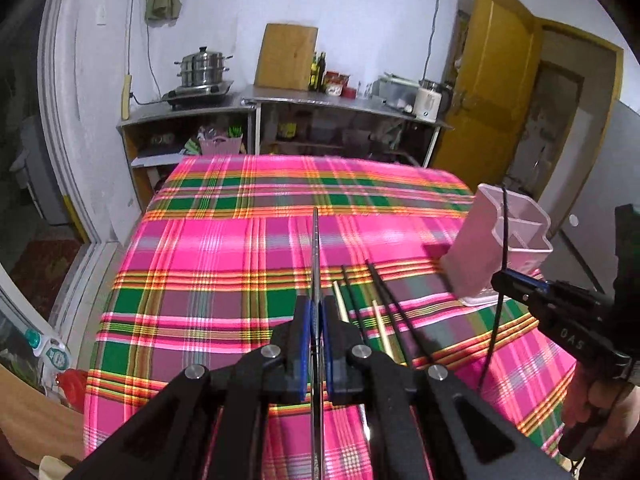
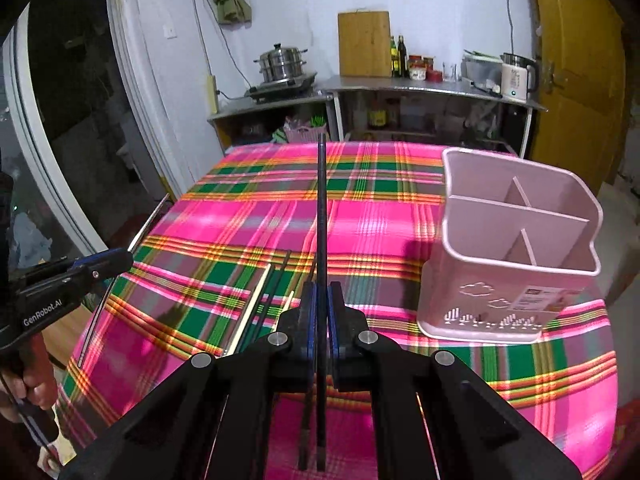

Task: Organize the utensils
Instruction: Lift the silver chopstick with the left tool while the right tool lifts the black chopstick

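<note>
Risk: the thin silver metal utensil [image 1: 315, 248] clamped edge-on in the left gripper [image 1: 316, 320] could pivot or slip, being held near one end.
Second risk: the slim black chopstick [image 2: 321, 200] pinched by the right gripper [image 2: 321, 304] may miss a compartment.
Holder: the pink plastic divided utensil holder [image 2: 516, 256] is seen upright at right of the right wrist frame, empty.
Remaining: pale and black chopsticks [image 1: 376, 312] are left lying on the pink plaid tablecloth [image 1: 224, 248], lower centre.

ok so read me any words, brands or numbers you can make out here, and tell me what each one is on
"GenRobot.AI": white print on the side of the left gripper.
"OAS" or similar: white letters, seen upside down, on the side of the right gripper; uncertain.
Sticker on the pink utensil holder: too small to read.
Labels on the counter bottles: blurred.
</note>
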`<state>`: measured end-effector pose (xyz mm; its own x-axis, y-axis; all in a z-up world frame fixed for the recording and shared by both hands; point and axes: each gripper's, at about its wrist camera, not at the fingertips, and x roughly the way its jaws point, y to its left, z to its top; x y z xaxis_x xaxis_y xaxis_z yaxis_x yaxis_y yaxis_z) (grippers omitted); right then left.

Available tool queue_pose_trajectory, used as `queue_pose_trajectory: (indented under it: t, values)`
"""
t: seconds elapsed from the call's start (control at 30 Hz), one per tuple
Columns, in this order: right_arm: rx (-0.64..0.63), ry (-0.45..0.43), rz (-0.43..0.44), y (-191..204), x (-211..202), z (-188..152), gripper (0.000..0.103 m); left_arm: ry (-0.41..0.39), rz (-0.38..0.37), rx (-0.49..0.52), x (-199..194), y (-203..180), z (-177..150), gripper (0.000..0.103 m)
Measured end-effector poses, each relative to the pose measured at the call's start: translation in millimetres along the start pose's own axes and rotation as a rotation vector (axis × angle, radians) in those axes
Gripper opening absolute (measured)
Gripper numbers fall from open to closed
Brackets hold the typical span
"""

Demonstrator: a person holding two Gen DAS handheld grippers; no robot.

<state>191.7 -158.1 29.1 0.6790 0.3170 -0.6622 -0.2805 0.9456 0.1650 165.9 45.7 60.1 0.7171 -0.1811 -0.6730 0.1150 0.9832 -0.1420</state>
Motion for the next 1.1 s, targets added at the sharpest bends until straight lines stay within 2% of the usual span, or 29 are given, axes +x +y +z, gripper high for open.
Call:
queue_pose_trajectory:
  t: [0.23,0.53,0.9,1.1]
  values:
    - [0.012,-0.044,0.005,-1.5,-26.4,2.5,0.006,-0.040,-0.056,-0.007,-28.7,-11.8,8.6,0.006]
    - [0.019,-0.053,0.013,-3.2,-34.1,1.5,0.006,-0.037,-0.107,-0.025,-32.6,-19.6,4.9,0.006]
    - [0.020,-0.053,0.013,-5.5,-34.5,-0.7,0.006,-0.033,-0.131,-0.051,-29.7,-12.3,-0.8,0.006]
    - [0.017,-0.052,0.012,-6.2,-34.5,-2.0,0.006,0.022,-0.108,-0.055,-15.9,-10.0,-10.1,0.006]
